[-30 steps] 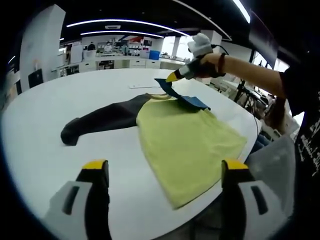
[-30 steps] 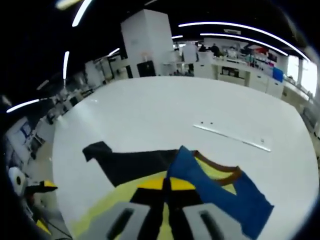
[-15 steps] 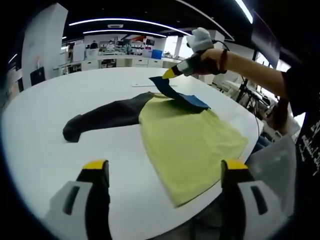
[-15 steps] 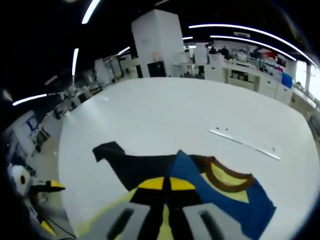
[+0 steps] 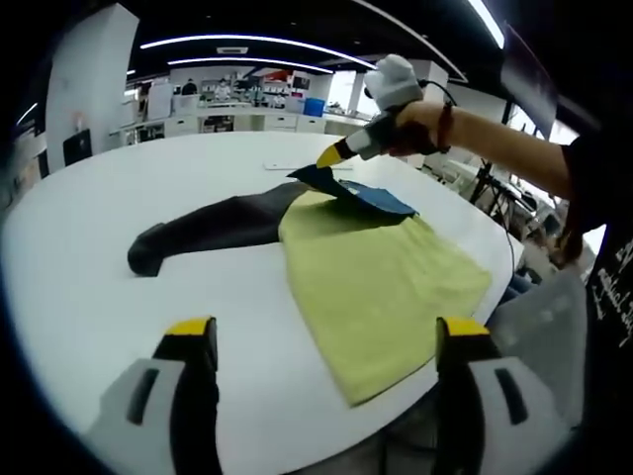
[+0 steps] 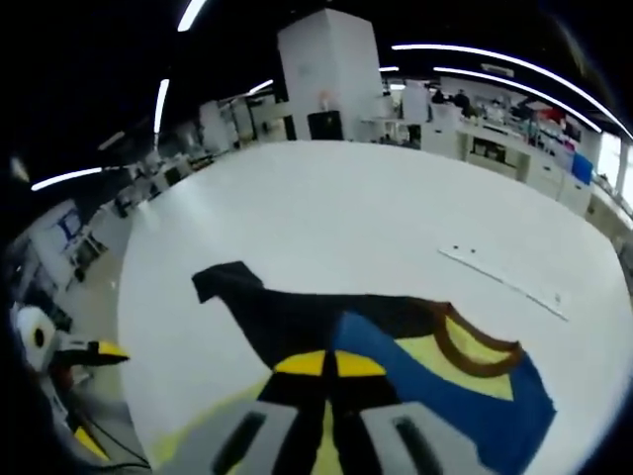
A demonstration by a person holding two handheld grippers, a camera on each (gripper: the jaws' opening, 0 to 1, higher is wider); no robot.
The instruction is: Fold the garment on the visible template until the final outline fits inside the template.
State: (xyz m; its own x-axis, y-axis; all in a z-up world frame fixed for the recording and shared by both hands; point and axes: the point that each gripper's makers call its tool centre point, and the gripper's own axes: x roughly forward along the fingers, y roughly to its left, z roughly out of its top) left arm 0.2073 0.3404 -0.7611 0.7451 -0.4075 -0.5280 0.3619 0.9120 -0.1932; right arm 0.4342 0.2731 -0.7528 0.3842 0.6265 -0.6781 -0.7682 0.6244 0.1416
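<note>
Clenching the blue sleeve (image 5: pixel 368 195), right gripper (image 5: pixel 328 155) has lowered; left gripper (image 5: pixel 326 341) fingers released.

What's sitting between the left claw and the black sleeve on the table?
Nothing visible. Bare white table lies between the open left claw and the black sleeve. The right claw is shut on the blue sleeve, further off.
</note>
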